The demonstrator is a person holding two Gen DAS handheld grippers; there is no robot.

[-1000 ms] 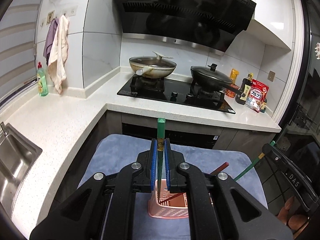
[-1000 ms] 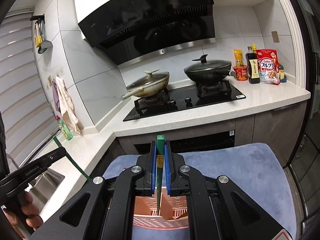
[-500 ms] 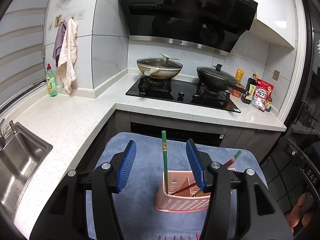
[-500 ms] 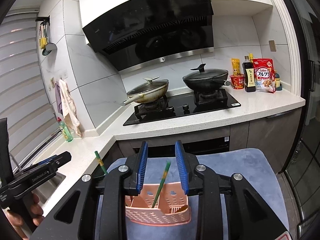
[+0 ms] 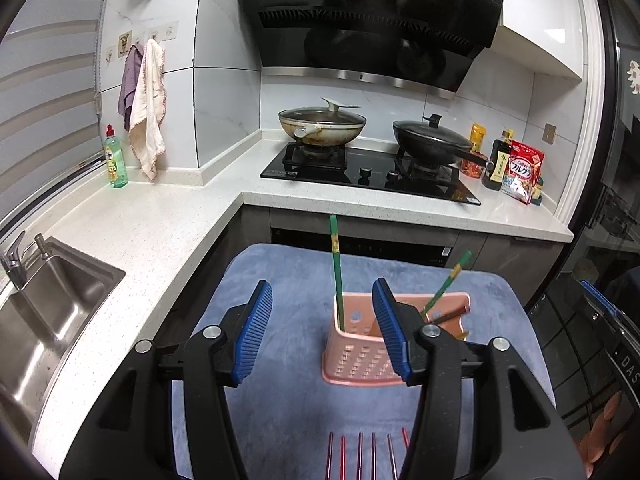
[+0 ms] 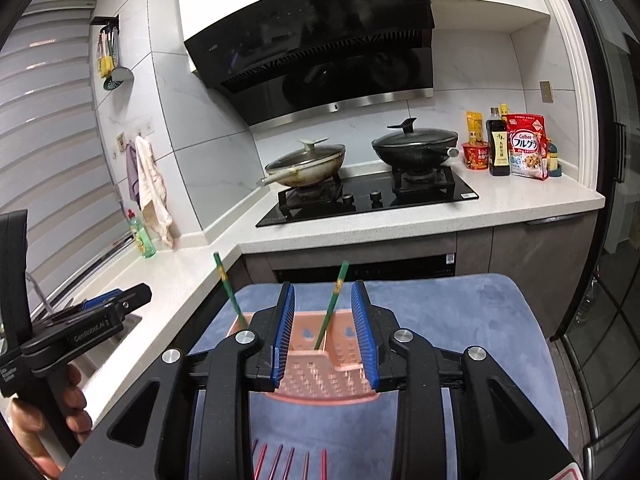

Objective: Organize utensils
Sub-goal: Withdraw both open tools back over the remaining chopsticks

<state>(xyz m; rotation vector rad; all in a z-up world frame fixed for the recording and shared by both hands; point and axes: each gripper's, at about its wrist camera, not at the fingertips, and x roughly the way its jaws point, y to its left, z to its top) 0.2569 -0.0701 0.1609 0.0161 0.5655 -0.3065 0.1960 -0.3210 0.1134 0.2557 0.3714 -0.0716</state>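
Both green chopsticks (image 5: 337,270) now in pink basket (image 5: 352,360), hand-held grippers (image 5: 322,330) released, empty

A home kitchen. A black range hood (image 5: 368,20) hangs over a gas hob (image 5: 372,172) carrying two lidded pans (image 5: 322,126). A speckled white L-shaped tabletop (image 5: 160,220) holds a steel sink (image 5: 44,300), a dish-soap bottle (image 5: 115,158) and, in the far corner, a cereal bag (image 6: 527,146) and sauce bottle (image 6: 498,148). Towels (image 5: 148,108) hang on tiled walls.

Blocking the middle of the frame: pink basket (image 5: 362,356) with upright green chopsticks (image 5: 336,264); open blue mat (image 5: 288,280) left, red chopsticks (image 5: 360,456) along bottom edge.
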